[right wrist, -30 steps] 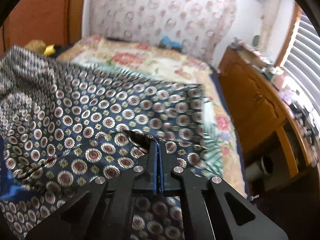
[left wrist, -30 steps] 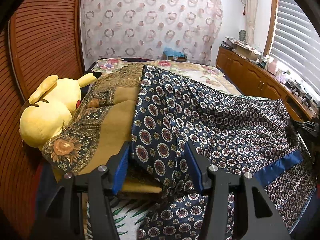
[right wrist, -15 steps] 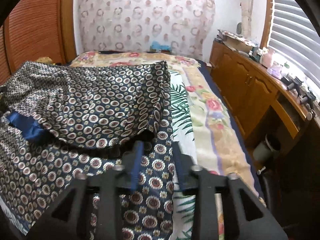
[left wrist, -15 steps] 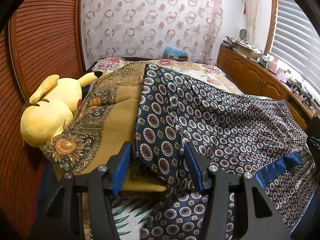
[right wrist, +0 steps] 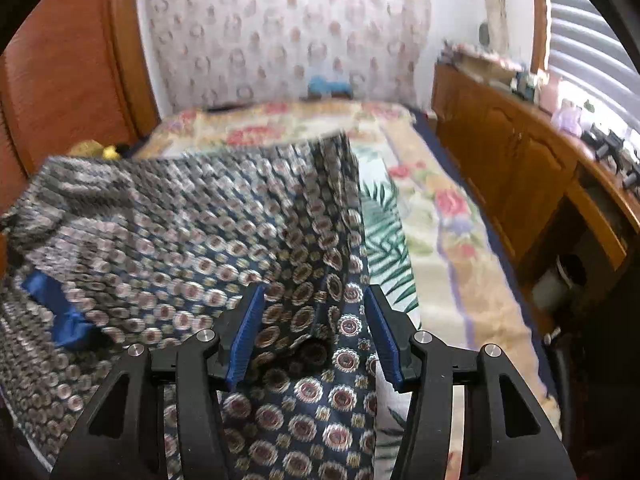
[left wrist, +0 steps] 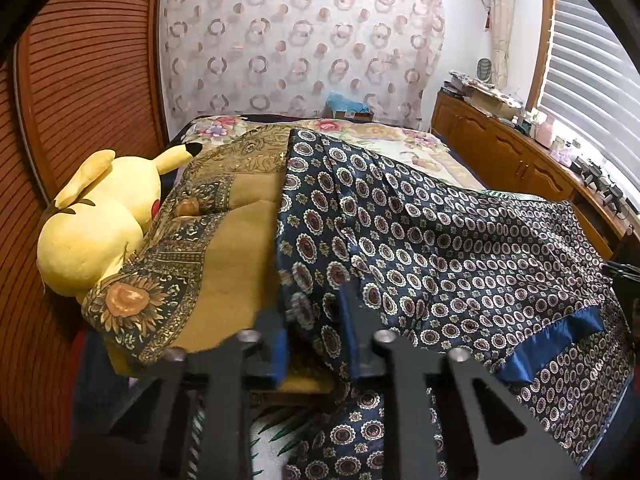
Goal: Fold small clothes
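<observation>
A navy cloth with round medallion print and a plain blue hem point(left wrist: 460, 248) lies spread and partly folded over on the bed; it also shows in the right wrist view point(right wrist: 168, 232). My left gripper point(left wrist: 314, 336) is open, its jaws low over the cloth's left edge beside a folded mustard sunflower-print cloth point(left wrist: 224, 248). My right gripper point(right wrist: 312, 332) is open wide, with the navy cloth's right edge lying between and under its jaws, not pinched.
A yellow plush toy point(left wrist: 92, 224) rests against the wooden wall panel at the left. The floral bedsheet point(right wrist: 440, 216) shows to the right of the cloth. A wooden cabinet point(left wrist: 516, 156) with clutter runs along the right under the window blinds.
My right gripper let go of the navy cloth and opened wide; the cloth dropped flat. My left gripper's jaws narrowed somewhat and pushed forward onto the cloth's left edge.
</observation>
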Tool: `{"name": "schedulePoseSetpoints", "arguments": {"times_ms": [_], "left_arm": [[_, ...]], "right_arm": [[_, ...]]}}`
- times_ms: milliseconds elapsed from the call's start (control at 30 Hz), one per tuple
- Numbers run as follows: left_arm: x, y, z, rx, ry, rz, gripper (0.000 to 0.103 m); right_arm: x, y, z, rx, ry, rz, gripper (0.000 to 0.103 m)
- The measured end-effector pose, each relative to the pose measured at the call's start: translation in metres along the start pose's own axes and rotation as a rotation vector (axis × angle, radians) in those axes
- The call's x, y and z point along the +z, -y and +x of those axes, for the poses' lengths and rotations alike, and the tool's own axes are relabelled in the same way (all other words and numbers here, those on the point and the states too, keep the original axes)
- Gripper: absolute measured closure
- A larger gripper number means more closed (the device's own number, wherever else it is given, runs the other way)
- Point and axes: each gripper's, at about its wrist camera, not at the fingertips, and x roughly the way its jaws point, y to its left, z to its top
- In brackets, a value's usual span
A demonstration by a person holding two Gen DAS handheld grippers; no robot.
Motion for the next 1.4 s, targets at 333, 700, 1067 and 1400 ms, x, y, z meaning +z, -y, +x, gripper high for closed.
{"name": "schedulePoseSetpoints", "arguments": {"times_ms": [333,700,1067,1400], "left_arm": [[-0.004,0.011,-0.024,-0.027,0.045,0.034,0.103],[-0.031,0.01,-0.071,-0.097,0.069,0.016,0.103],[-0.099,0.005,-0.108,-0.072,0.031,-0.031,0.103],[-0.123,0.002,-0.101,-0.027,-0.037,-0.044,0.103]], "right_arm": [[0.0,-0.006,0.011,0.056,-0.039,-0.059,0.101],[-0.014,0.016,-0.048,0.078,0.069,-0.015,0.103],[-0.06,0.024,-0.096,0.08,0.061,0.003,0.103],[-0.079,0.025,-0.084,0.058,0.001,-0.022,0.103]]}}
